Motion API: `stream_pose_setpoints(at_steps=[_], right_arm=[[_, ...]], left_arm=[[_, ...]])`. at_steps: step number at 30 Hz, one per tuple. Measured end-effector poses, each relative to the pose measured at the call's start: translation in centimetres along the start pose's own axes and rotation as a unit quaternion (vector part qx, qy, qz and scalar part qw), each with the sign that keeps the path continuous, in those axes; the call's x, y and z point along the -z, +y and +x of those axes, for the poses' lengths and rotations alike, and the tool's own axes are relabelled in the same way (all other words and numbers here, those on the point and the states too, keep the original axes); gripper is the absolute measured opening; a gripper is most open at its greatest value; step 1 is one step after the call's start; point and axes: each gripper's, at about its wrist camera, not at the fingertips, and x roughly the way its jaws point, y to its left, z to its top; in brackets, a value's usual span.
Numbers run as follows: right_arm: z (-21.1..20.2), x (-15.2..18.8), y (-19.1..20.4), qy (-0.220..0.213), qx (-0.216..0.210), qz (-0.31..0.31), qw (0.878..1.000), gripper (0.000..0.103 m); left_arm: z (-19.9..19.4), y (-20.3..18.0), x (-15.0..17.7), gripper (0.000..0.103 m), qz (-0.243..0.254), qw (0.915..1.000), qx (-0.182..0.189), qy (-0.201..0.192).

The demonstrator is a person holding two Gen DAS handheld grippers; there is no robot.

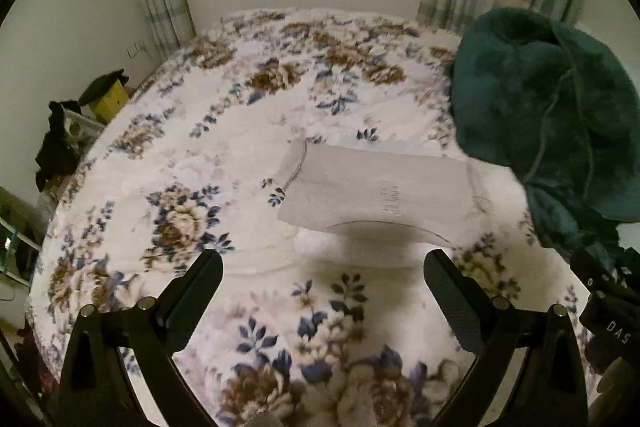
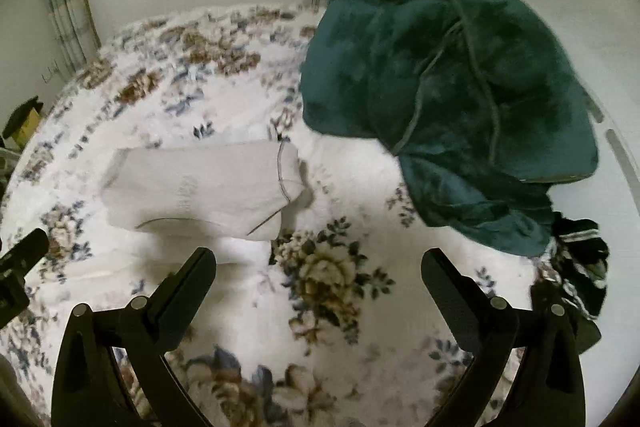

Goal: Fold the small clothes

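A folded light-grey garment (image 1: 380, 193) lies flat on the floral bedspread (image 1: 256, 99). It also shows in the right wrist view (image 2: 200, 187), left of centre. My left gripper (image 1: 323, 265) is open and empty, held above the bed just short of the garment's near edge. My right gripper (image 2: 319, 261) is open and empty, to the right of the garment and short of it. The left gripper's body (image 2: 18, 267) shows at the left edge of the right wrist view. The right gripper's body (image 1: 608, 311) shows at the right edge of the left wrist view.
A dark teal fleece blanket (image 2: 448, 99) is heaped on the bed's right side, also in the left wrist view (image 1: 548, 107). A dark striped garment (image 2: 580, 267) lies by its near corner. A yellow box (image 1: 108, 99) and dark clothes stand left of the bed. Curtains and a window are behind.
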Motion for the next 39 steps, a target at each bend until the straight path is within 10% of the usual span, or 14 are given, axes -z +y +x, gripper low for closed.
stream_pose_setpoints(at_steps=[22,39], right_arm=[[-39.7,6.7,-7.9,-0.151,-0.031,0.008,0.988,0.103],[-48.7,9.6,-12.8,-0.193,-0.056,-0.002,0.980,0.103]], left_arm=[[-31.1,-1.5,5.4,0.103,-0.013,0.9955,0.017,-0.092],[-38.8,-3.0,7.6,0.103,-0.015,0.9895,0.003,-0.143]])
